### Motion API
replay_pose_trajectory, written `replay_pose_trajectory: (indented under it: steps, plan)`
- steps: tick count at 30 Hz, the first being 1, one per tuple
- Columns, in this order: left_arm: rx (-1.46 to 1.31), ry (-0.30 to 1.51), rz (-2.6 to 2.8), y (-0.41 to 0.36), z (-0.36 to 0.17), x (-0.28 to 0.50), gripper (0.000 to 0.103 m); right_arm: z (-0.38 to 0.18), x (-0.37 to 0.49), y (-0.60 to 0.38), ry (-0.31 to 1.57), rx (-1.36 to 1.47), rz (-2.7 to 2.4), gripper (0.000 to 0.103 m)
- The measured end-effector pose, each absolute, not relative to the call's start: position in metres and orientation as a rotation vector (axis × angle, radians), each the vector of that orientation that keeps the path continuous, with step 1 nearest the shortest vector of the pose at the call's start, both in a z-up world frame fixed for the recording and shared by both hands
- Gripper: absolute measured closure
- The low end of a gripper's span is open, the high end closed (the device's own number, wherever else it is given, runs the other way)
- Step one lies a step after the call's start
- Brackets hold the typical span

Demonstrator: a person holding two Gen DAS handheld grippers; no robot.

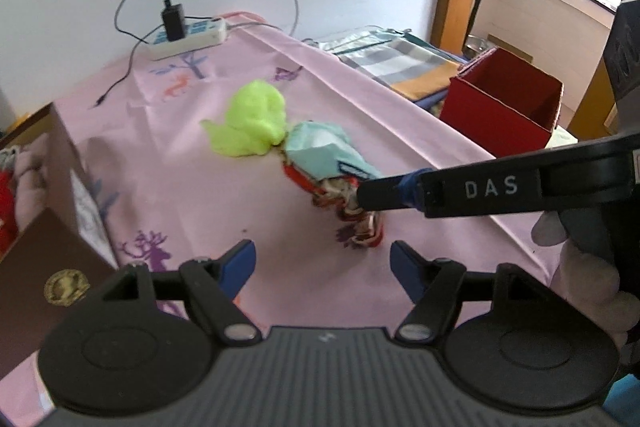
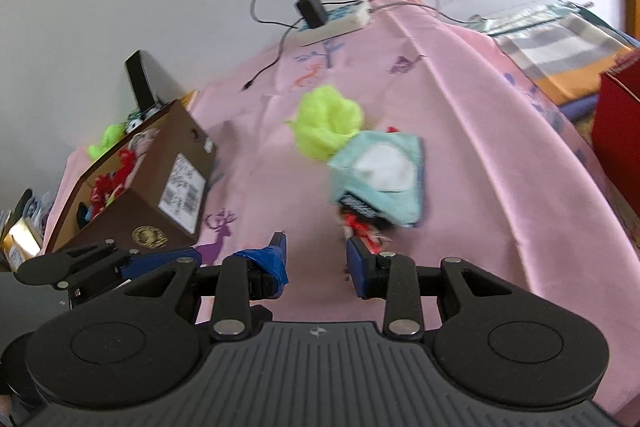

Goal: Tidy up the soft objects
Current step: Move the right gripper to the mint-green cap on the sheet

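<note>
A lime-green fluffy cloth (image 1: 252, 121) (image 2: 328, 123) lies mid-table on the pink tablecloth (image 1: 192, 187). Next to it lies a pale teal soft tissue pack (image 1: 326, 155) (image 2: 380, 173) on top of a red-and-white knitted item (image 1: 356, 215) (image 2: 362, 227). My right gripper (image 2: 316, 261) is open just in front of the knitted item, its right finger touching it; its finger (image 1: 384, 197) reaches in from the right in the left wrist view. My left gripper (image 1: 322, 267) is open and empty, a little nearer than the knitted item.
A brown cardboard box (image 2: 160, 187) (image 1: 52, 227) holding several soft items stands at the left. A red box (image 1: 504, 107) stands at the right edge. A power strip (image 1: 188, 39) with charger and cables lies at the back. Folded fabrics (image 1: 400, 63) lie beyond the table.
</note>
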State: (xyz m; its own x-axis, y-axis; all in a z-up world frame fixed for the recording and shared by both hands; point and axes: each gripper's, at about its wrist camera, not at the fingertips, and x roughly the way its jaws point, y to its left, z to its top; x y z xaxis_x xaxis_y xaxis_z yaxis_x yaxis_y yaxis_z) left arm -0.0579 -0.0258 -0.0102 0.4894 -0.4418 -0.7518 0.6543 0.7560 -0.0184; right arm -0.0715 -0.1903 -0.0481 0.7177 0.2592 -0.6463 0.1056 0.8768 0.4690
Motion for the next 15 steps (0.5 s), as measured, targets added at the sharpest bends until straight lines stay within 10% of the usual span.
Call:
replay_pose_trajectory:
  steps: [15]
  plan:
    - [0.285,0.822,-0.688,-0.066,-0.018,-0.012,0.029,-0.059,-0.038,-0.235,0.785,0.618,0.000,0.087]
